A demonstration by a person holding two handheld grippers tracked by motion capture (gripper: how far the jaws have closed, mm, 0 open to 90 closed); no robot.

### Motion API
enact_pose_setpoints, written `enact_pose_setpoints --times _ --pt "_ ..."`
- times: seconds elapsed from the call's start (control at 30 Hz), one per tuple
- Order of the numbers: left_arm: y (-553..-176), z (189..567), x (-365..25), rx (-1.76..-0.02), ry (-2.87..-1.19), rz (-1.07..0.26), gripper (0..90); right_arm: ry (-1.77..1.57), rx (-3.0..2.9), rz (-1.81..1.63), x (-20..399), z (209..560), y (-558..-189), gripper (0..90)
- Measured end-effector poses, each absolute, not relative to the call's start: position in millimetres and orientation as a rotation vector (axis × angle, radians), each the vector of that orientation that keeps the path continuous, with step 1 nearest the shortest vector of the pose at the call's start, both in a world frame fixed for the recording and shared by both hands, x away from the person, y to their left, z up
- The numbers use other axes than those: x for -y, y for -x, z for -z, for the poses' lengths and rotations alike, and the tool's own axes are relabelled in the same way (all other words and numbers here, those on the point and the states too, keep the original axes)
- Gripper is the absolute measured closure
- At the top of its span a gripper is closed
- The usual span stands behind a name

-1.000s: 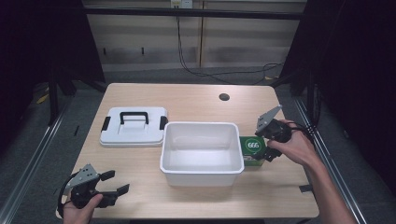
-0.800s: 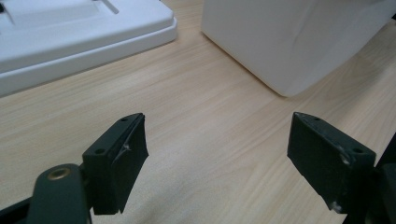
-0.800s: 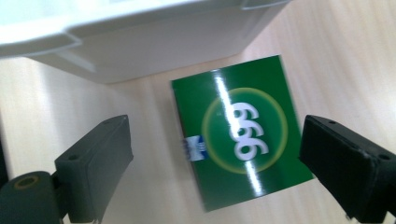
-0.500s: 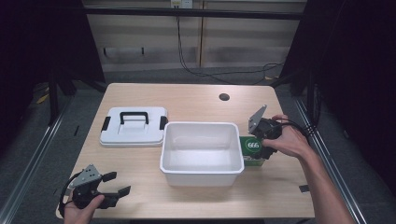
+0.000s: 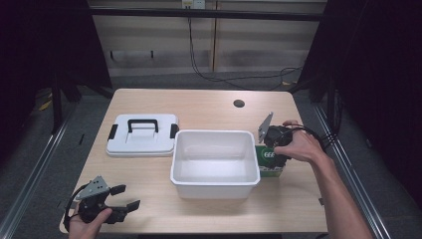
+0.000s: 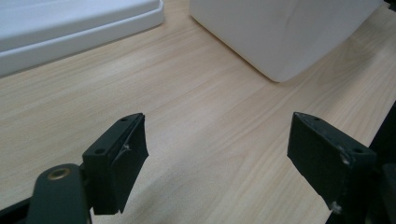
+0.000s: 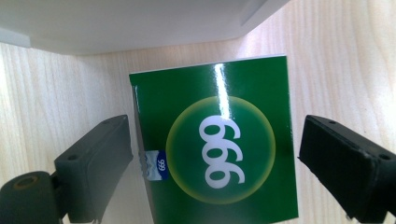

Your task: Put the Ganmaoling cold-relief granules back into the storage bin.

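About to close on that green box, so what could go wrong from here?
The right gripper is open with its jaws on either side of the green box, not yet touching. The left jaw sits closer than the right, so closing may push the box sideways. The box also lies right beside the white bin, so lifting it could knock the bin's wall or rim.

Green box (image 7: 219,149) between the jaws of my right tool (image 7: 210,163): "666" in white on its round yellow-green emblem, upside down from here, and small "666" again on its blue side tab.
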State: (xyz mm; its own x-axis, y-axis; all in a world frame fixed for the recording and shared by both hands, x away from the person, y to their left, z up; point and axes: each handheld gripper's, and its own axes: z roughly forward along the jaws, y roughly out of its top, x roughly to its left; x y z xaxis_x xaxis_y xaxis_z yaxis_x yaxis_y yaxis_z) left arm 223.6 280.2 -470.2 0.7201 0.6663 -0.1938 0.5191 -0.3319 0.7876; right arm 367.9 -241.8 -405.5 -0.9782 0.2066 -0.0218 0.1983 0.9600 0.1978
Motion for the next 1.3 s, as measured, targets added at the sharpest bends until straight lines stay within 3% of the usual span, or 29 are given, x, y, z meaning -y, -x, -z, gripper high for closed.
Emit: enact_pose_setpoints --times 0.53,1.3 --pt "-224.5 471.2 -282.6 -0.916 -1.982 -0.167 19.8 -0.261 -3.108 -0.137 238.1 421.5 -371.8 12.2" --pt "-225.1 471.0 -282.9 -0.915 -1.982 -0.161 19.8 -0.321 -3.110 -0.089 242.8 402.5 -367.5 15.3"
